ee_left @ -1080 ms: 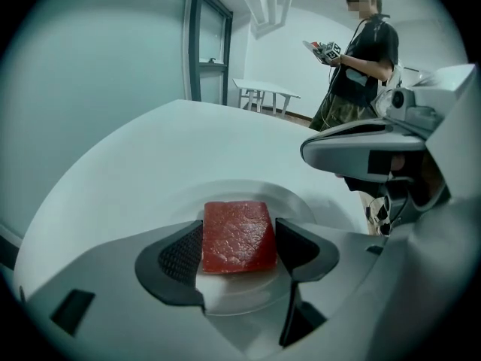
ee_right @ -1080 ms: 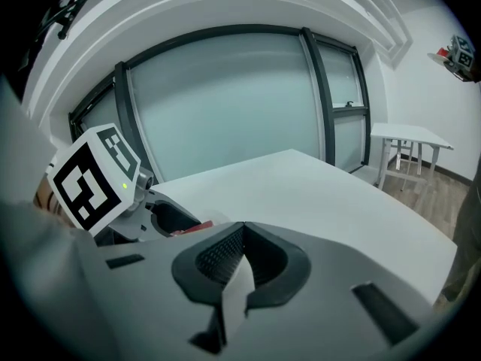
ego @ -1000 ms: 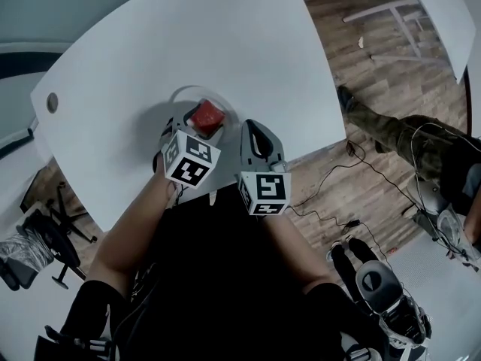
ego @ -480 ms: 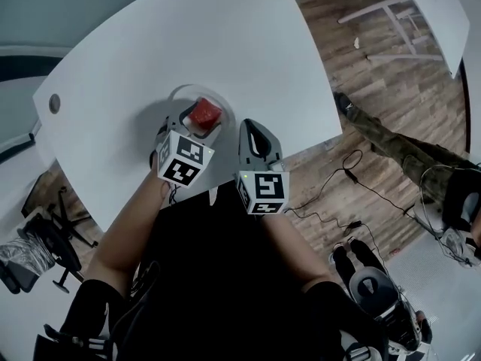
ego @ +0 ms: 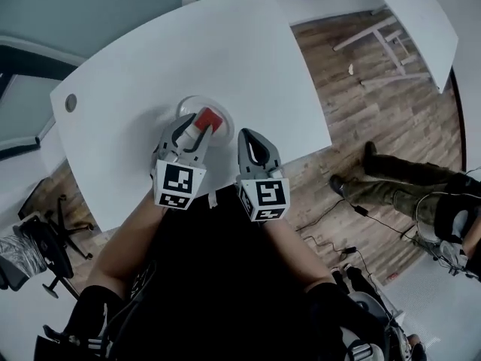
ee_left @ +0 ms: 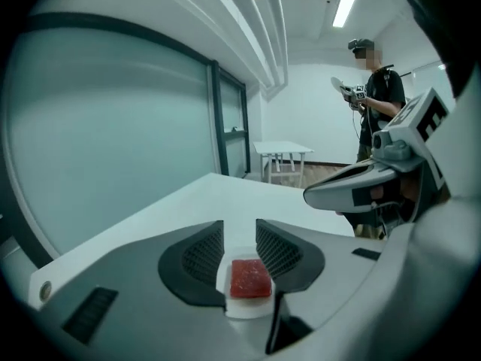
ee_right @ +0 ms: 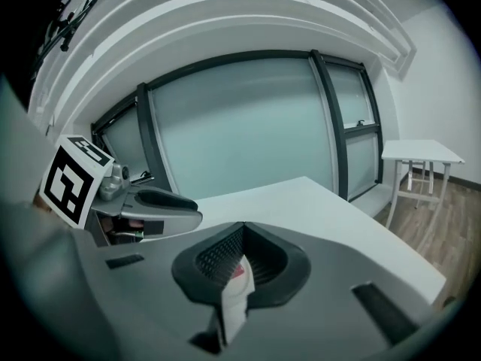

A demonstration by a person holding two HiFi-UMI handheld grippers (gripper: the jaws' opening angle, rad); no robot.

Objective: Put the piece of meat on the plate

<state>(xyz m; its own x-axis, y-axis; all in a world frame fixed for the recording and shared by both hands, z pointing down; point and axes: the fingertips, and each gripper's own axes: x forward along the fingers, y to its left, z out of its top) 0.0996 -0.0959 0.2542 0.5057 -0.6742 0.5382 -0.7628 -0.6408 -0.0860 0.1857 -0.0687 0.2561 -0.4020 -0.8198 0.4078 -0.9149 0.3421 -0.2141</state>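
Fingers [ee_left: 203,254] of left gripper [ee_left: 239,226] are closing, empty, above flat-lying meat [ee_left: 249,278].

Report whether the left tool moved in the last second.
Yes. The left tool has drawn back from the white round plate toward the person; its closing jaws, nothing between them, no longer straddle the red square piece of meat.
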